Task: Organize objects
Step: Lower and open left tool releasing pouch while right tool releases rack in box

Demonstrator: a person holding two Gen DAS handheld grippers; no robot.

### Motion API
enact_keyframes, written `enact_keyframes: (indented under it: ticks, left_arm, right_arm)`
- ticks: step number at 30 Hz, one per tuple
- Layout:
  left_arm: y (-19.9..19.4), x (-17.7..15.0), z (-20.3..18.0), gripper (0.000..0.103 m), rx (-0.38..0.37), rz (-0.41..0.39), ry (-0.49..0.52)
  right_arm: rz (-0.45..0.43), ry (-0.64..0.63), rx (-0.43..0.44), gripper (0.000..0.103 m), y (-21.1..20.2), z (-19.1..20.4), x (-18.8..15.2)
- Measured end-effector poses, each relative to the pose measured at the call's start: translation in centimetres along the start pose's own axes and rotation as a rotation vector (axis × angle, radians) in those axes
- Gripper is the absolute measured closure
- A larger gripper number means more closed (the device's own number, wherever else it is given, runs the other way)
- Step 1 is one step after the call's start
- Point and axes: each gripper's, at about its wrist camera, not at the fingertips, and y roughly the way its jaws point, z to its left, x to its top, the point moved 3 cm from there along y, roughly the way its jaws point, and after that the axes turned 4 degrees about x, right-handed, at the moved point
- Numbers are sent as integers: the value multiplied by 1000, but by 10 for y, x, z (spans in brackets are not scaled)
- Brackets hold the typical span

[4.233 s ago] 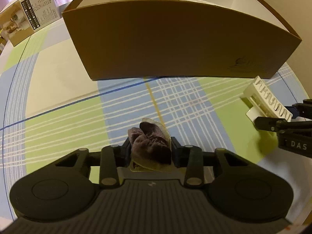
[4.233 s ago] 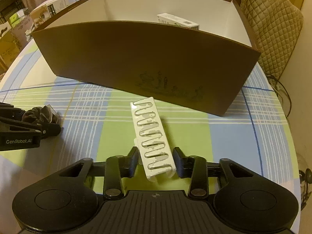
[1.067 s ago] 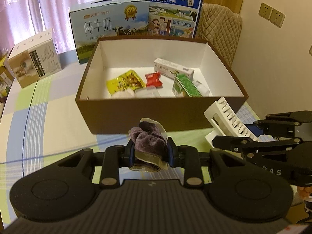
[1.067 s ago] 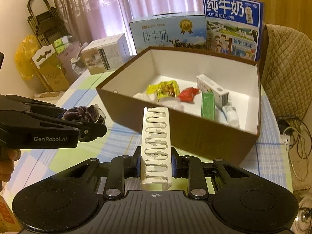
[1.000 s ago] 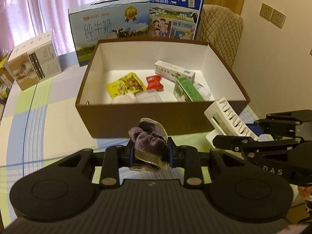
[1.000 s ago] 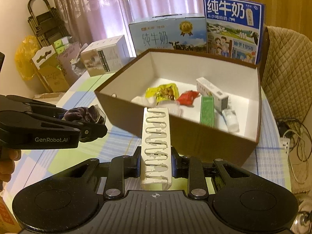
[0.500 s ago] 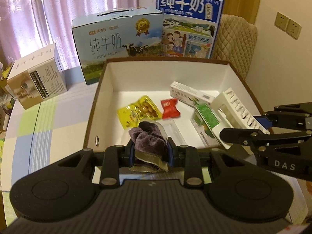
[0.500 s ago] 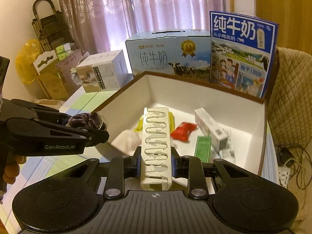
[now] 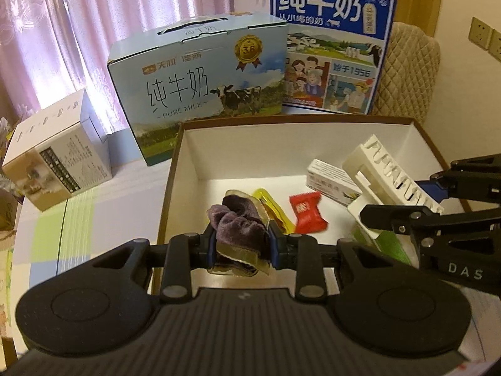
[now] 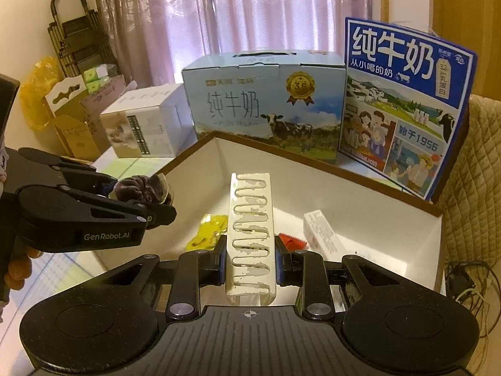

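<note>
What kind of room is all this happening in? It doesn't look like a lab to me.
Most likely a home, perhaps a dining area: pink curtains over a window, a quilted chair cover, milk cartons on a checked tablecloth, and cardboard clutter stacked by the wall.

I'm working in a home: pink curtains (image 9: 103, 31) behind the milk carton (image 9: 200, 84), a quilted chair (image 9: 407, 72) beside it, checked tabletop (image 9: 78, 216) beneath.

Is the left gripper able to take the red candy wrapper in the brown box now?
Probably not yet. The left gripper is shut on a purple velvet scrunchie, so its fingers are full. The red candy wrapper lies uncovered in the brown cardboard box.
</note>
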Motion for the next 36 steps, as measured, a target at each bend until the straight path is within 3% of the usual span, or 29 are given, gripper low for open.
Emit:
enact_keyframes:
  ticks: [19,36]
  left_arm:
    - [94,32,17,76,44,98,51]
    - [120,47,7,72,33,84,107]
  right_arm:
    - [118,-37,-5,78,89,-37,22]
    - [143,5,-19,78,110,-57,22]
